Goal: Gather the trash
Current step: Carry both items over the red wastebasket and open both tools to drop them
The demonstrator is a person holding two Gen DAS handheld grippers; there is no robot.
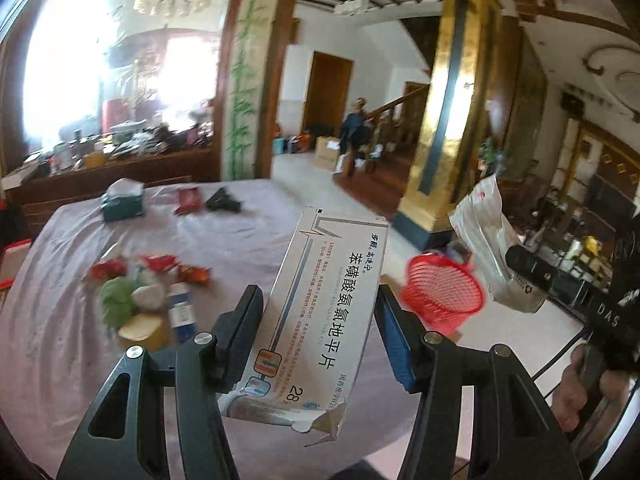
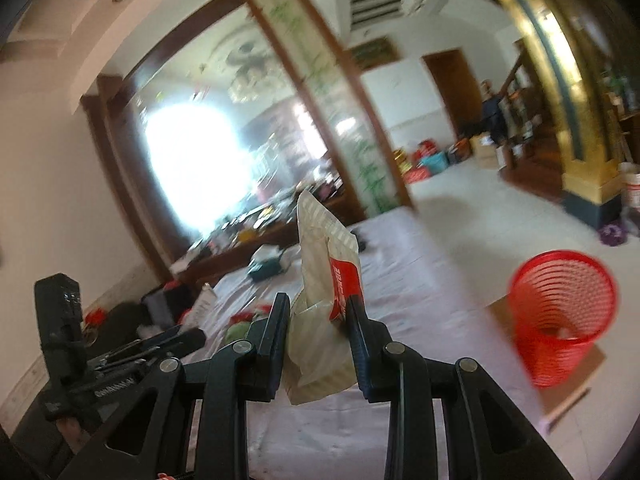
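My left gripper (image 1: 320, 304) is shut on a torn white medicine box (image 1: 320, 312) with Chinese print, held above the lilac-covered table (image 1: 248, 240). My right gripper (image 2: 320, 308) is shut on a crumpled white and red plastic packet (image 2: 324, 280); the packet also shows in the left wrist view (image 1: 486, 248) at the right. A red mesh waste basket (image 1: 444, 292) stands beyond the table's right edge, to the right of both grippers; it also shows in the right wrist view (image 2: 560, 312). A pile of wrappers, a green wad and a small blue box (image 1: 148, 292) lies on the table at the left.
A teal tissue box (image 1: 122, 200), a red packet (image 1: 188, 200) and a dark object (image 1: 224, 200) lie at the table's far side. The basket rests on a cardboard sheet (image 2: 576, 384). A gold pillar (image 1: 444, 120) stands on the tiled floor beyond.
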